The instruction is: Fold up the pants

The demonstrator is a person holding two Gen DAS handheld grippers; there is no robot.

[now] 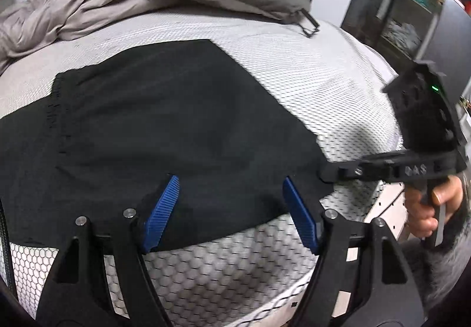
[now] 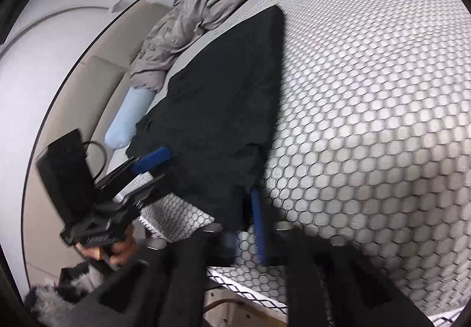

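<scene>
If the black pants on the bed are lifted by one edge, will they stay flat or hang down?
The black fabric pants probably hang limp: they lie flat, following the white honeycomb-patterned mattress. They look thin, so likely light. The corner at the right gripper already bunches, suggesting easy creasing.

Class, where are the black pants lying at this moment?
The black pants lie flat on the honeycomb-patterned mattress, centre-left in the left wrist view, near its front edge, below the crumpled grey bedding.
</scene>
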